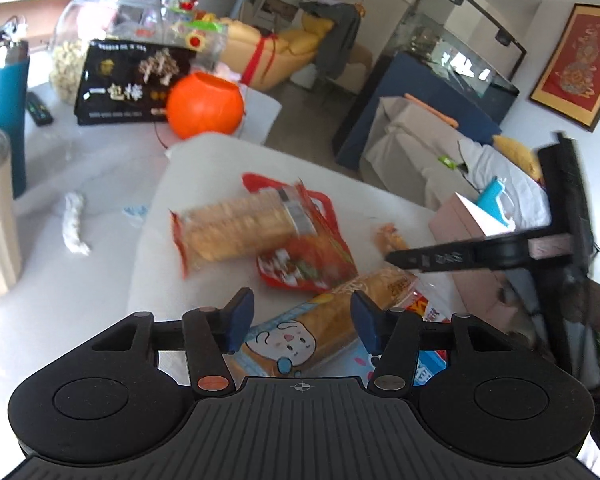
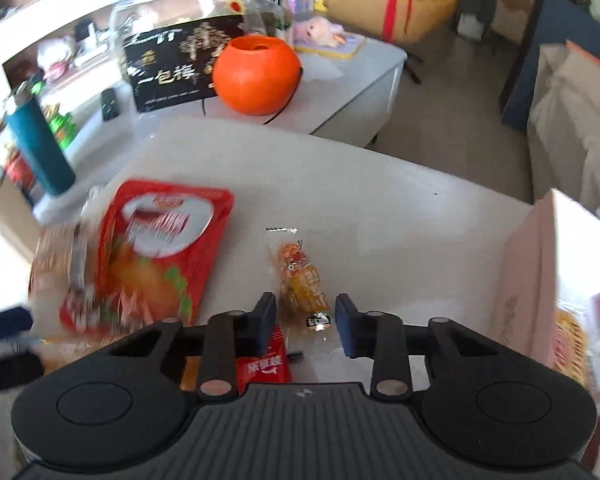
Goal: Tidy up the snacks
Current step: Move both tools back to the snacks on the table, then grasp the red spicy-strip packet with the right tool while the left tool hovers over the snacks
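Note:
Several snack packets lie on a white board (image 1: 188,184). In the left wrist view my left gripper (image 1: 304,322) hangs open just over a bread packet with a cartoon face (image 1: 300,336); its pads do not press it. Beyond lie a cracker sleeve (image 1: 236,232) and a red packet (image 1: 312,268). My right gripper (image 1: 404,258) reaches in from the right, near a small orange snack (image 1: 390,236). In the right wrist view that gripper (image 2: 306,320) is open, and the near end of the orange snack (image 2: 302,276) lies between its pads, untouched. A small red sachet (image 2: 264,364) lies under its left finger.
A pink box (image 2: 532,272) holding packets stands at the board's right edge. Behind the board are an orange round container (image 2: 256,76), a black printed box (image 2: 172,68), a glass jar (image 2: 160,4) and a teal bottle (image 2: 40,148). The big red packet (image 2: 160,248) lies left of the right gripper.

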A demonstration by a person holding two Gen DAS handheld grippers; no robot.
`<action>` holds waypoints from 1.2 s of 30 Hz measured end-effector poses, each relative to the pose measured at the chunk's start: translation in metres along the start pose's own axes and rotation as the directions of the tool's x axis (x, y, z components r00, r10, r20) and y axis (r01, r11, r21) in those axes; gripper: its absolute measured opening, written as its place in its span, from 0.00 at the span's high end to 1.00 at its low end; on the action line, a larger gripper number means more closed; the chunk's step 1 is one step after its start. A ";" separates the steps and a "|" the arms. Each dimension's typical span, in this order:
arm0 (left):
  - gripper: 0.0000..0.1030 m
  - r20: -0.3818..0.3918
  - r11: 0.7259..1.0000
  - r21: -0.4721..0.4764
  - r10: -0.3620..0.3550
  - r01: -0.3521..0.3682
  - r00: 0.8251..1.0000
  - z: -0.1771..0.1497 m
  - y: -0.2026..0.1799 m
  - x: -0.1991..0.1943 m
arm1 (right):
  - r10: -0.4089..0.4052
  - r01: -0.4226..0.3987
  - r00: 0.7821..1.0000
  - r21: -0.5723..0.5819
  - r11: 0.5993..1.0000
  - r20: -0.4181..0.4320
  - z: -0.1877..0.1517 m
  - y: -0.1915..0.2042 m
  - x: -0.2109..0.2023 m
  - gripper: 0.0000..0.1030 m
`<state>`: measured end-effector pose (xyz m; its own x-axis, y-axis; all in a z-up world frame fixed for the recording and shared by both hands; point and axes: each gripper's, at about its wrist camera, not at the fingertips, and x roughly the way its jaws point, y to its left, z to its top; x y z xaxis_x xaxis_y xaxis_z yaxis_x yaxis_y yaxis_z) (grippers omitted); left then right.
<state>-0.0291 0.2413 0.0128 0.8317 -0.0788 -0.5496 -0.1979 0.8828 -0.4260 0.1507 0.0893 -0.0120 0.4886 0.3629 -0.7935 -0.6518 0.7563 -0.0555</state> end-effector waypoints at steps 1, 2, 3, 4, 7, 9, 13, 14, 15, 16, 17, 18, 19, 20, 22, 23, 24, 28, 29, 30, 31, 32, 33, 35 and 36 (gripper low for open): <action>0.43 -0.008 1.000 -0.004 -0.004 0.004 1.000 -0.002 -0.003 0.001 | -0.007 0.007 1.000 0.000 1.000 0.002 -0.006 -0.001 -0.007 0.77; 0.43 -0.020 1.000 -0.002 -0.009 0.009 1.000 -0.003 -0.007 0.002 | -0.005 0.004 1.000 0.009 1.000 0.007 -0.011 -0.003 -0.014 0.82; 0.44 -0.029 1.000 0.006 -0.012 0.012 1.000 -0.003 -0.011 0.003 | 0.008 -0.008 1.000 0.021 1.000 0.014 -0.016 -0.007 -0.024 0.90; 0.45 -0.039 1.000 0.021 -0.016 0.016 0.999 -0.004 -0.017 0.005 | 0.014 -0.015 1.000 0.031 0.999 0.027 -0.021 -0.011 -0.035 0.90; 0.48 -0.065 0.996 0.092 -0.015 0.020 0.998 -0.006 -0.039 0.006 | 0.014 -0.017 0.996 0.037 0.999 0.088 -0.037 -0.023 -0.072 0.90; 0.49 -0.059 0.991 0.132 -0.009 0.017 0.998 -0.008 -0.052 0.003 | 0.043 -0.047 0.995 0.049 0.998 0.090 -0.047 -0.032 -0.087 0.90; 0.49 0.002 0.979 0.202 -0.004 0.004 1.000 -0.011 -0.077 -0.021 | 0.100 -0.102 0.993 0.036 0.994 0.063 -0.075 -0.039 -0.103 0.90; 0.49 0.000 0.972 0.233 -0.003 0.003 1.000 -0.013 -0.084 -0.027 | 0.111 -0.113 0.992 0.023 0.993 0.064 -0.082 -0.037 -0.104 0.88; 0.49 -0.017 0.964 0.266 -0.002 0.007 1.000 -0.015 -0.091 -0.032 | 0.111 -0.112 0.992 0.013 0.994 0.067 -0.087 -0.035 -0.103 0.80; 0.49 -0.049 0.953 0.302 -0.003 0.018 0.999 -0.019 -0.098 -0.035 | 0.105 -0.105 0.992 0.003 0.994 0.073 -0.092 -0.032 -0.102 0.73; 0.49 -0.079 0.944 0.329 -0.003 0.029 0.997 -0.024 -0.103 -0.037 | 0.102 -0.102 0.992 -0.004 0.995 0.079 -0.095 -0.029 -0.100 0.57; 0.49 -0.111 0.932 0.361 0.005 0.036 0.994 -0.031 -0.109 -0.038 | 0.106 -0.106 0.990 -0.008 0.994 0.088 -0.098 -0.027 -0.098 0.42; 0.49 -0.136 0.920 0.390 0.019 0.036 0.991 -0.039 -0.114 -0.039 | 0.117 -0.117 0.988 -0.006 0.993 0.100 -0.098 -0.024 -0.095 0.37; 0.49 -0.158 0.907 0.419 0.032 0.037 0.987 -0.047 -0.120 -0.039 | 0.132 -0.132 0.985 -0.001 0.991 0.111 -0.097 -0.021 -0.091 0.34; 0.49 -0.189 0.888 0.459 0.049 0.044 0.981 -0.061 -0.127 -0.037 | 0.156 -0.158 0.981 0.011 0.987 0.113 -0.091 -0.016 -0.079 0.34; 0.49 -0.200 0.878 0.477 0.058 0.046 0.978 -0.067 -0.130 -0.036 | 0.158 -0.161 0.982 0.020 0.987 0.105 -0.087 -0.013 -0.071 0.33; 0.48 -0.208 0.867 0.496 0.070 0.044 0.976 -0.073 -0.132 -0.033 | 0.158 -0.161 0.983 0.024 0.987 0.094 -0.085 -0.010 -0.063 0.33; 0.45 -0.166 0.820 0.572 0.151 -0.030 0.974 -0.085 -0.138 -0.029 | 0.128 -0.130 0.987 0.012 0.991 0.099 -0.084 0.001 -0.049 0.33; 0.45 -0.161 0.822 0.569 0.159 -0.040 0.974 -0.084 -0.136 -0.028 | 0.112 -0.114 0.989 0.018 0.993 0.097 -0.087 0.001 -0.050 0.38; 0.44 -0.160 0.830 0.556 0.160 -0.045 0.974 -0.082 -0.133 -0.027 | 0.093 -0.096 0.991 0.020 0.995 0.099 -0.091 -0.001 -0.054 0.41; 0.44 -0.158 0.837 0.545 0.160 -0.049 0.974 -0.079 -0.132 -0.027 | 0.079 -0.081 0.992 0.013 0.997 0.101 -0.095 -0.002 -0.058 0.42; 0.44 -0.156 0.842 0.537 0.158 -0.051 0.975 -0.078 -0.130 -0.027 | 0.067 -0.068 0.992 0.004 0.998 0.103 -0.103 -0.004 -0.064 0.44; 0.44 -0.155 0.845 0.532 0.159 -0.054 0.975 -0.077 -0.128 -0.025 | 0.063 -0.063 0.992 0.000 0.998 0.105 -0.113 -0.008 -0.071 0.44; 0.44 -0.152 0.851 0.522 0.153 -0.052 0.976 -0.076 -0.130 -0.022 | 0.070 -0.071 0.992 0.013 0.997 0.101 -0.132 -0.019 -0.084 0.44; 0.43 -0.149 0.854 0.518 0.151 -0.052 0.977 -0.075 -0.132 -0.020 | 0.071 -0.074 0.992 0.026 0.997 0.101 -0.142 -0.026 -0.091 0.44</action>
<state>-0.0583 0.0919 0.0257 0.7057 -0.0131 -0.7083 0.0562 0.9977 0.0376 0.0404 -0.0403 -0.0241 0.4971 0.4693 -0.7299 -0.6711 0.7411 0.0194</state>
